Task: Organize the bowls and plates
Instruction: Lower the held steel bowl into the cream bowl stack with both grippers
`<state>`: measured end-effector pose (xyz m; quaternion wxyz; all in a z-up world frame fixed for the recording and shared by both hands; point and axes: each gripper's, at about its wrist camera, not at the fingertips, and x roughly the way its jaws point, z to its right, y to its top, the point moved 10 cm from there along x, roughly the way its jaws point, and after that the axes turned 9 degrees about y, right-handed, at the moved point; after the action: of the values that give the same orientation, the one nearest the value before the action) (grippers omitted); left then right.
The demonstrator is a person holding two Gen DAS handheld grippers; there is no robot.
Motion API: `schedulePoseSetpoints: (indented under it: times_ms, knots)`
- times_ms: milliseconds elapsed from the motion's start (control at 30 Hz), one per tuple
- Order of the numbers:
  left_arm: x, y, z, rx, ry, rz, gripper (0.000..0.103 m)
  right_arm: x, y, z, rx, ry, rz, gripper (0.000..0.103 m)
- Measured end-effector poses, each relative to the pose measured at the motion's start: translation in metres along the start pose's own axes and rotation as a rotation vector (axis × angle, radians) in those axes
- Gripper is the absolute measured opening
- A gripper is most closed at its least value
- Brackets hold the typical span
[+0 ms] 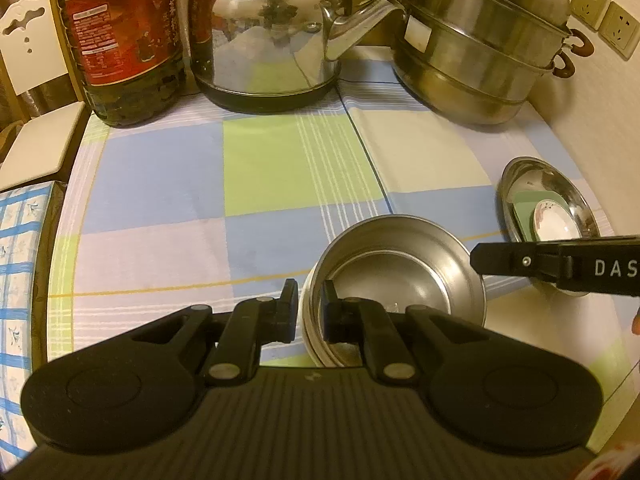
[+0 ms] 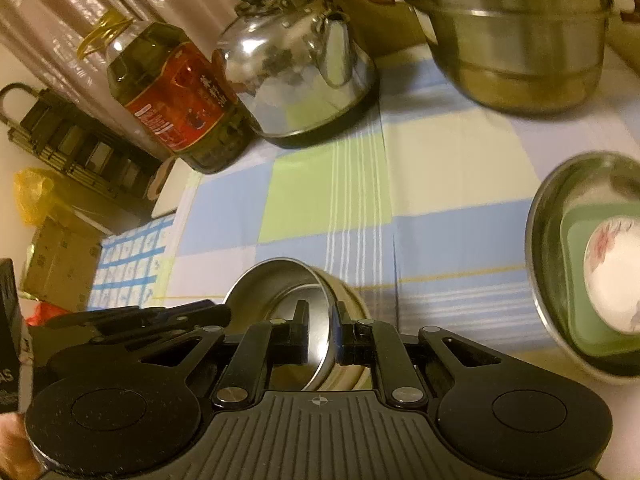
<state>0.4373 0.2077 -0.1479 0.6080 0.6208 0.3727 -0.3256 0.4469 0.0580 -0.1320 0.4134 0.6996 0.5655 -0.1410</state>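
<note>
Steel bowl (image 1: 400,280) with a pale outer wall, on the checked tablecloth (image 1: 180,184), is pinched at its rim by both tools. Left gripper (image 1: 310,308): one finger outside the near-left wall, the other inside, jaws closed on the rim. Right gripper (image 2: 322,332): jaws likewise closed across the rim of the same bowl (image 2: 288,304), one finger inside and one outside; in the left wrist view its black arm (image 1: 560,266) reaches in from the right. To the right, well apart from the bowl, a shallow steel dish (image 1: 548,208) holds a green square plate (image 2: 580,280) with a small white floral saucer (image 2: 616,272) on it. At the back stand an oil bottle (image 1: 124,40), a steel kettle (image 1: 268,32) and a stacked steamer pot (image 1: 480,48).
</note>
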Motion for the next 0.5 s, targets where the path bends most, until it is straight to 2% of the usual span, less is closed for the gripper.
schedulePoseSetpoints:
  times_ms: [100,267,500]
  knots:
    - [0.001,-0.003,-0.001,-0.001,0.000,-0.001,0.009,0.004,-0.003,0.001,-0.039,-0.017,0.010,0.012]
    - [0.005,-0.008,-0.001,0.001,0.002,-0.010,0.009,0.011,-0.007,0.010,-0.007,-0.001,0.022,0.012]
    - [0.008,-0.008,0.004,0.007,-0.017,-0.008,0.009,0.012,-0.005,0.023,0.124,0.055,0.032,0.012]
